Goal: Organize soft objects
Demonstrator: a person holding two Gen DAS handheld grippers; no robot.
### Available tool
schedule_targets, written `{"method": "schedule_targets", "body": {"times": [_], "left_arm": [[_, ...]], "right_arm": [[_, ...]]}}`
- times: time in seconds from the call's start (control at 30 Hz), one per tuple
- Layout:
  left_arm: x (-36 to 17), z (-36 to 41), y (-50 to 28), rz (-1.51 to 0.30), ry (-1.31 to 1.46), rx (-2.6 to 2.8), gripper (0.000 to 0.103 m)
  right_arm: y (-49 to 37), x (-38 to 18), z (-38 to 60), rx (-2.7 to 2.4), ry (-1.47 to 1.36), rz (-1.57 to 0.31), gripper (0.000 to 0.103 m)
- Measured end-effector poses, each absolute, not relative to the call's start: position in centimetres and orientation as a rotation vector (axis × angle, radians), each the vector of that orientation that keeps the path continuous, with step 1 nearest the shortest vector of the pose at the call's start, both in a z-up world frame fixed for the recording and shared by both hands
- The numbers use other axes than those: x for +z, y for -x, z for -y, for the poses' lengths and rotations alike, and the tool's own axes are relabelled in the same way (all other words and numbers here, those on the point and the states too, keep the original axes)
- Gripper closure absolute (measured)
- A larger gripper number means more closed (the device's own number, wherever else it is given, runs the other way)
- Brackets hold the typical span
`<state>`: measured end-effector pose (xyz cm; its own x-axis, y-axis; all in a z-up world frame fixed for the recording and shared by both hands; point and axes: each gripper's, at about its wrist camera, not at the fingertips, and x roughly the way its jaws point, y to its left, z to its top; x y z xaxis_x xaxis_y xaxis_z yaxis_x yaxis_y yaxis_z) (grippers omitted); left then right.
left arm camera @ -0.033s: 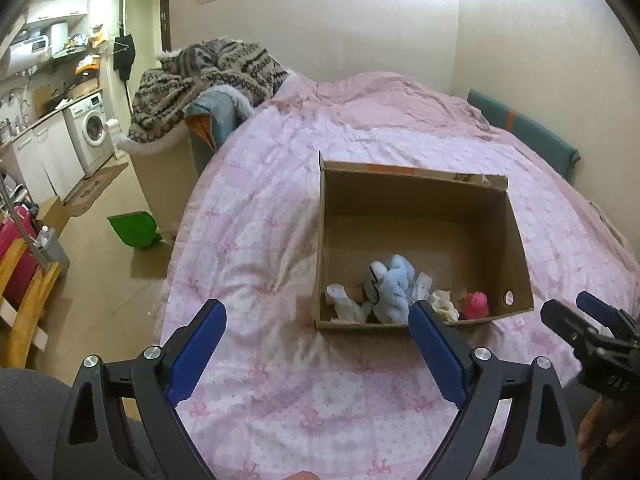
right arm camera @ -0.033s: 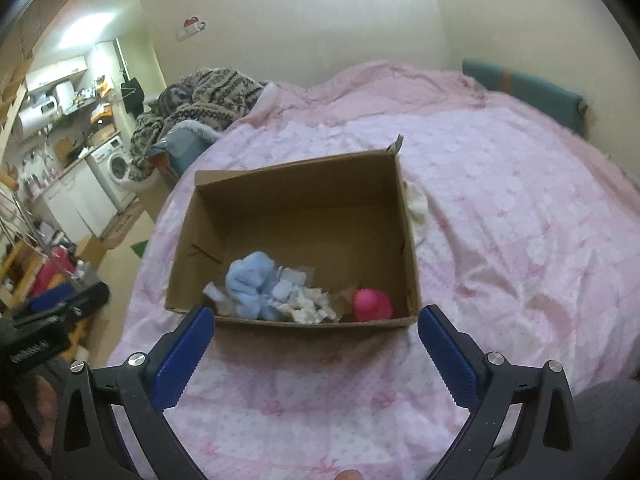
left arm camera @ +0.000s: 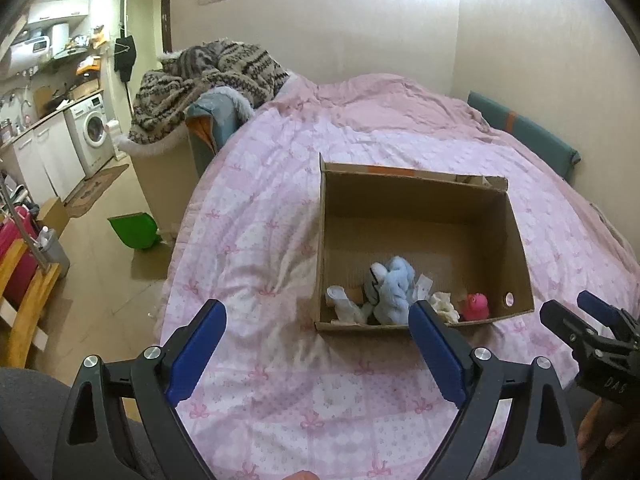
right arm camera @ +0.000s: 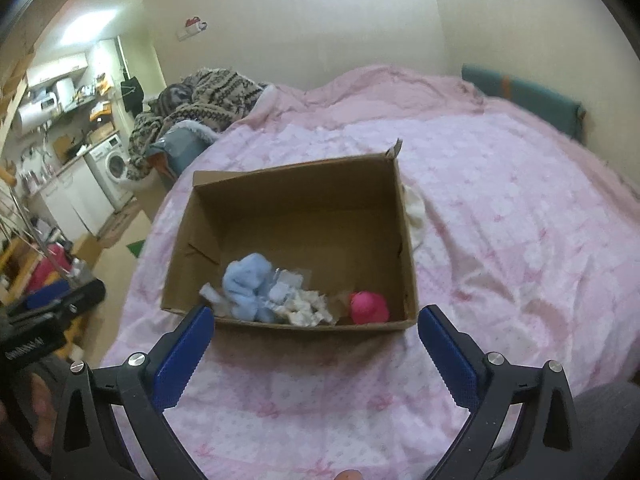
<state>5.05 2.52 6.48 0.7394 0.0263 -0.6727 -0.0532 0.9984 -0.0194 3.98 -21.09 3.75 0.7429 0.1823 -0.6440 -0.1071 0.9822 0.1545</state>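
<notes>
Both the left gripper and right gripper hang spread and empty before the cardboard box; its near wall corrals the blue plush, pale cloths and pink toy, seemingly sorted; a white cloth lies outside its right wall.

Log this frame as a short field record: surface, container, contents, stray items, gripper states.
surface: pink quilt on bed
container: cardboard box, open top, resting on quilt
contents: blue plush, pink toy, white soft pieces, all along near wall
stray items: white cloth on the quilt, against the box's right wall
left gripper: open, empty, short of the box
right gripper: open, empty, short of the box
</notes>
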Motion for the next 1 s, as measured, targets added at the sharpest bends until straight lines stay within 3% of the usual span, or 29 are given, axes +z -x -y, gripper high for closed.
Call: {"method": "schedule_targets", "body": {"times": [1.0], "left_arm": [[5.8,-2.6,-5.6,-0.749,0.062,0.027,0.001]], "right_arm": [[-4.5,2.9,20.2,0.155,-0.085,-0.734,0.0]]}}
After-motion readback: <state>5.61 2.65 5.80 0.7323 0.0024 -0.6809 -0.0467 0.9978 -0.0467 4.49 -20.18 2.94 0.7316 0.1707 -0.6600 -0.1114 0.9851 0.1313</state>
